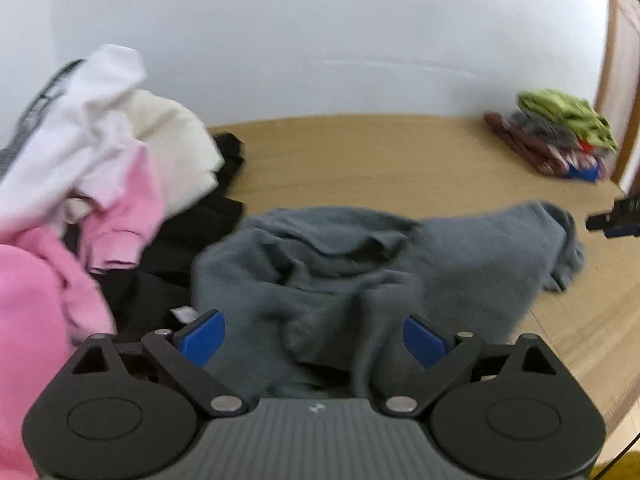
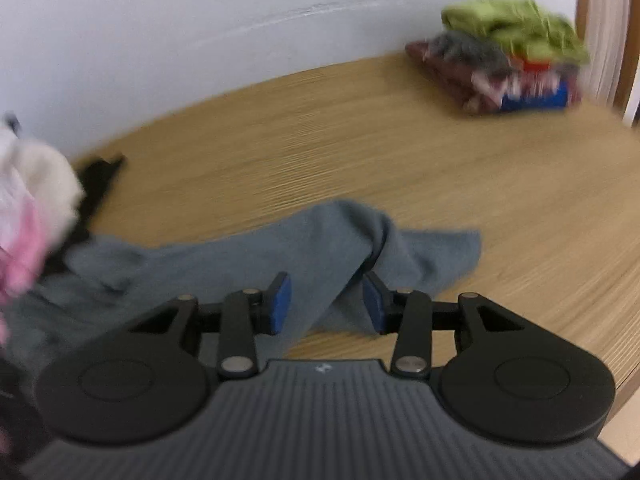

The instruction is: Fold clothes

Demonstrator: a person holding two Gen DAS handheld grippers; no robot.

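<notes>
the grey garment is lying crumpled on the wooden worktop, spreading from the near edge toward the middle, with one end trailing off toward the right side. no writing on it is showing; a small white tag is peeking out of the black clothing beside it, too blurred to read. a small pale mark on each tool's grey body is too small to make out.

the left tool is hovering right over the near part of the grey garment, its blue pads standing wide apart and pressing on nothing, the cloth lying below and between them. the right tool is sitting over the garment's right end, where a fold of grey cloth is running between its blue pads; the pads are standing clear of the fold on both sides, so it is released, not gripping.

toward the left edge a heap of unfolded clothes is piling up: a pink garment, a white garment and a cream garment on top of the black clothing. in the far right corner, against the white wall, a stack of folded clothes is sitting with a green piece on top, well apart from the grey garment.
</notes>
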